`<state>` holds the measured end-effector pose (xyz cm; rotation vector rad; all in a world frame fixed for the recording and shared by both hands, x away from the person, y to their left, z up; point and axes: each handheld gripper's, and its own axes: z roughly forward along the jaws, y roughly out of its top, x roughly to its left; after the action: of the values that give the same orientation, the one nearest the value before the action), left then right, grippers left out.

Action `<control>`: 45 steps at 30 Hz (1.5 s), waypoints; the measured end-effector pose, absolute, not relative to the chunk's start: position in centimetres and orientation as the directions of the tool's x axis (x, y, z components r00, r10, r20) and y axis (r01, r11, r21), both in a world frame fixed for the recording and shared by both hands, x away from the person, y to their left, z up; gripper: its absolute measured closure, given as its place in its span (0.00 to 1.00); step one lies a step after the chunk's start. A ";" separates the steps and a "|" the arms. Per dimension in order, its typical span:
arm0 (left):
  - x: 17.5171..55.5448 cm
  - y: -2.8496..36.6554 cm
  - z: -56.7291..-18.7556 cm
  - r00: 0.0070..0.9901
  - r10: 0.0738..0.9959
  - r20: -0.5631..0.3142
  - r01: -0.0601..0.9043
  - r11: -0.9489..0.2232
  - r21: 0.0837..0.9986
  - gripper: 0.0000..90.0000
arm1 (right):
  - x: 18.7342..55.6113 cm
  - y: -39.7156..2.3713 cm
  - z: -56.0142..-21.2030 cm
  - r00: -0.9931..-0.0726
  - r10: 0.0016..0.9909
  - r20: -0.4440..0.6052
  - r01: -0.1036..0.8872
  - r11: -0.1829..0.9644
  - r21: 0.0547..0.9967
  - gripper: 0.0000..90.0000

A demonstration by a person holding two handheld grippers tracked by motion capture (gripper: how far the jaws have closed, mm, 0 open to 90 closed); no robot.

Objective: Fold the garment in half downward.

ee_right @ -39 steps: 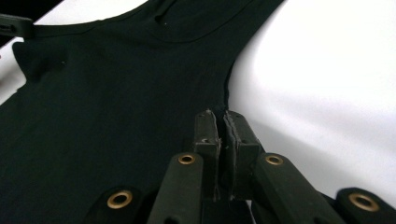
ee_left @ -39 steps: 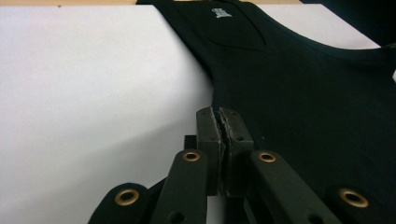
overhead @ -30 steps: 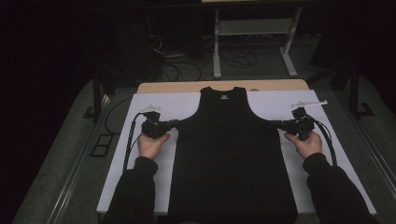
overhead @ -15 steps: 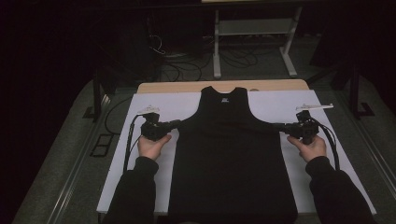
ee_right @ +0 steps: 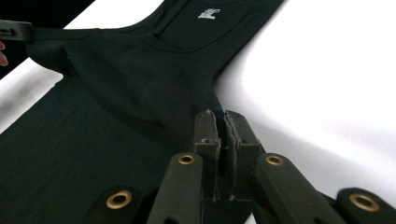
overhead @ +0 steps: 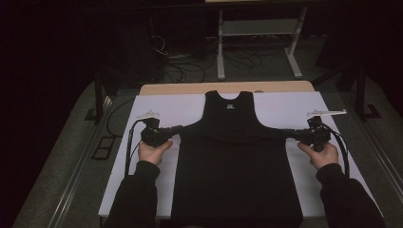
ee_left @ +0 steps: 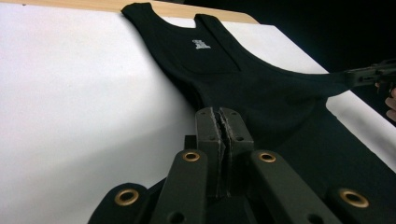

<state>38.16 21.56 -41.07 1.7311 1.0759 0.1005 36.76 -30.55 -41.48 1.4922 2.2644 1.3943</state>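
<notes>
A black sleeveless top (overhead: 235, 166) lies flat on a white board (overhead: 161, 109), neck toward the far side, with a small white label inside the neckline. My left gripper (overhead: 179, 128) is shut on the cloth at the top's left underarm corner; its own view has the jaws (ee_left: 223, 114) pinched together on the fabric (ee_left: 261, 93). At the opposite underarm corner, my right gripper (overhead: 291, 135) is likewise shut on the cloth (ee_right: 116, 93), jaws (ee_right: 219, 116) closed on it. The fabric is drawn taut between the two corners. Each gripper view also catches the other gripper far off (ee_left: 369, 74) (ee_right: 14, 30).
The white board rests on a wooden table (overhead: 190, 88) whose far edge shows beyond it. Behind the table stand a metal frame (overhead: 256, 33) and loose cables on the floor (overhead: 190, 61). Dark posts flank the table (overhead: 99, 95) (overhead: 361, 90). A cable trails from each gripper.
My right gripper has shifted slightly outward to the right, drawing its corner of the top with it. The left hand has stayed about where it was.
</notes>
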 end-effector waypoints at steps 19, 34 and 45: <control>35.4 22.4 -41.3 0.580 0.694 -0.426 0.645 -0.072 0.760 0.96 | 34.3 -30.8 -41.7 -0.506 0.764 0.401 0.716 0.112 0.689 0.92; 34.0 22.2 -42.2 0.554 0.704 -0.445 0.711 -0.122 0.693 0.96 | 32.5 -30.8 -42.0 -0.494 0.762 0.420 0.742 0.117 0.660 0.92; 33.3 21.7 -42.6 0.534 0.713 -0.455 0.750 -0.151 0.644 0.96 | 31.8 -30.7 -42.6 -0.480 0.760 0.438 0.771 0.127 0.624 0.92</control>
<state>33.33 21.68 -42.61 1.8846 1.1991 -0.0531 31.78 -30.67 -42.57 1.6083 2.3676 1.3251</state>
